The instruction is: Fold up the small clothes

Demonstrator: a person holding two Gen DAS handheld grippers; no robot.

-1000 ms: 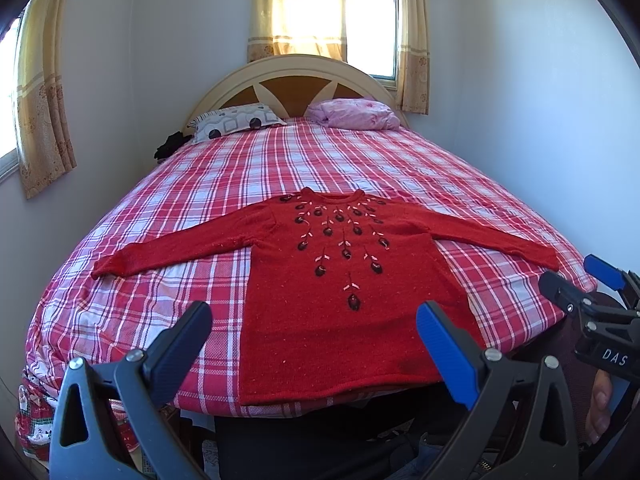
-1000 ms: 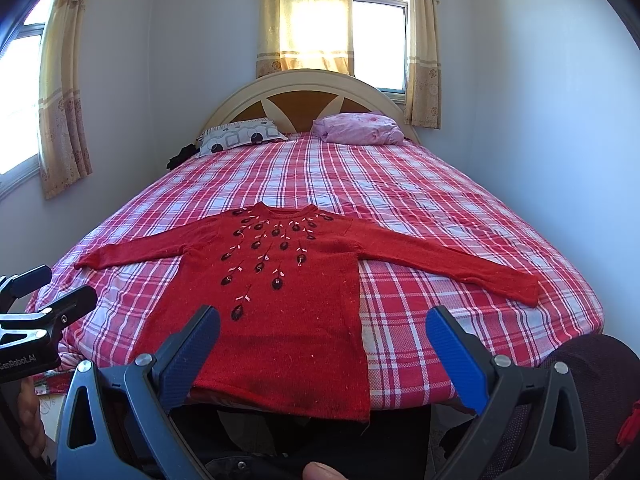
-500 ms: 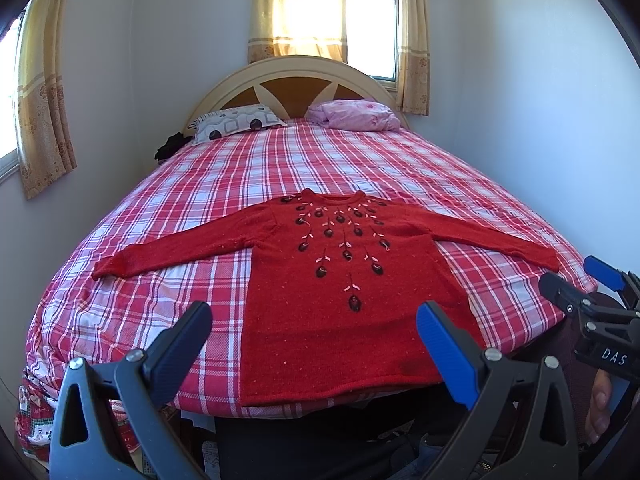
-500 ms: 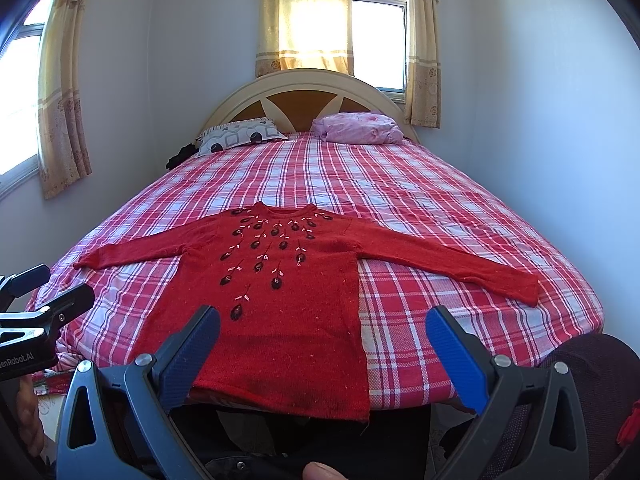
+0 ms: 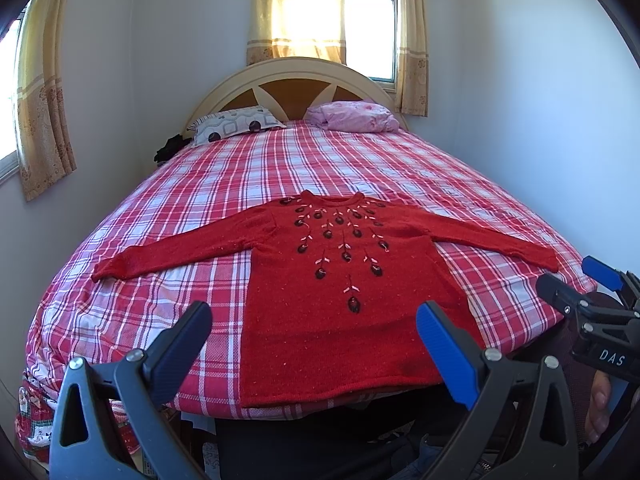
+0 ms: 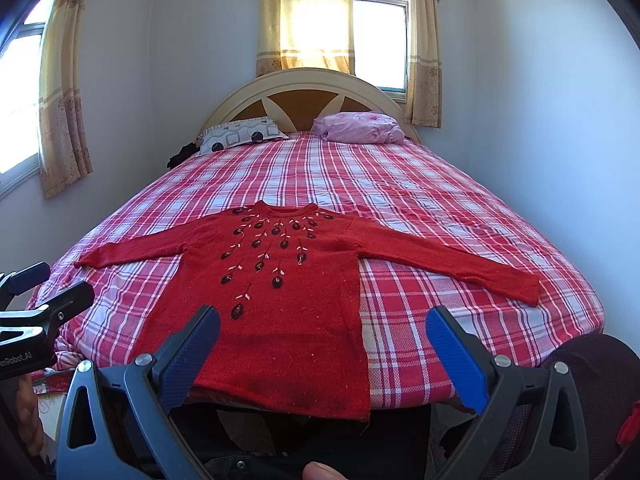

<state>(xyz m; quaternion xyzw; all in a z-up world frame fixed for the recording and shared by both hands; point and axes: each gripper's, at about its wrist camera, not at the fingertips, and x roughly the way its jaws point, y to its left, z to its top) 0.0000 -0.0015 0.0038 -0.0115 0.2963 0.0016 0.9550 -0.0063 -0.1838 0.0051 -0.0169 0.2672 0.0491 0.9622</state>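
Red embroidered sweater [image 5: 340,300] flat, face-up, sleeves spread, hem at near bed edge.

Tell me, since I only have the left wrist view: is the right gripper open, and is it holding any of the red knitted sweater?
Observer: The right gripper is open, with nothing between its fingers. It is short of the red knitted sweater on the red plaid bed.
Operator: My blue finger hides the hem's right corner. How does it lie?
Observer: The hem corner hangs over the bed's near edge, a loose thread trailing below.
Operator: And my left gripper from there?
Observer: The left gripper shows at the frame's left edge, fingers apart, clear of the sweater.
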